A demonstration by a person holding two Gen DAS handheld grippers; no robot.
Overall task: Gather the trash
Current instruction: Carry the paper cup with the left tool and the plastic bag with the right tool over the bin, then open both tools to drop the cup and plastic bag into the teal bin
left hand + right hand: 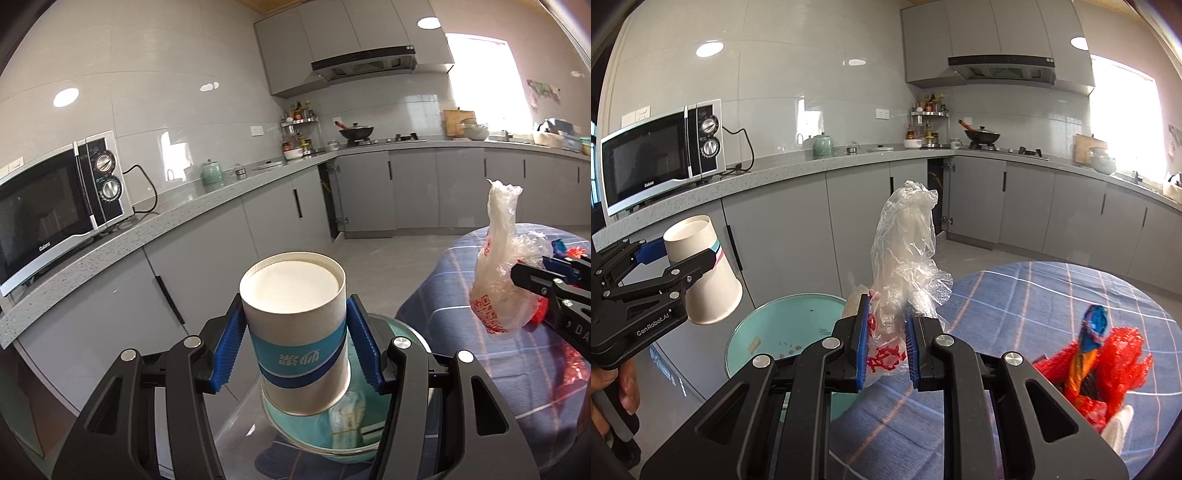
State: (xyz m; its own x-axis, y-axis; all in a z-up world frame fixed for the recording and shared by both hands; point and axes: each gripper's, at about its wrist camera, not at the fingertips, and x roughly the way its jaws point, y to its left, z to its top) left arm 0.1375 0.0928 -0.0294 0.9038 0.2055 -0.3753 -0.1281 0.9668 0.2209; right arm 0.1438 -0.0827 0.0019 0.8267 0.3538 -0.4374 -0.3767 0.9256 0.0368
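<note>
On the left, our left hand-held gripper (pixel 295 343) is clamping an upturned paper cup (pixel 299 332) over the teal bin (pixel 783 332). To the right, our right hand-held gripper (pixel 886 350) is pinching a crumpled clear plastic bag (pixel 905 266) above the desk (pixel 1034 295), with red wrapping (pixel 1108 362) lying farther right.

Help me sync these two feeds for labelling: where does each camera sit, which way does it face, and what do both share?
Left wrist: on the left gripper, facing the kitchen counter; its fingers clamp an inverted white-and-blue paper cup above the teal round bin.
Right wrist: on the right gripper, facing the same counter; its fingers hold a clear crumpled plastic bag; a hand shows.
Shared: cup, bag, bin, silver microwave, blue checked tablecloth.
</note>
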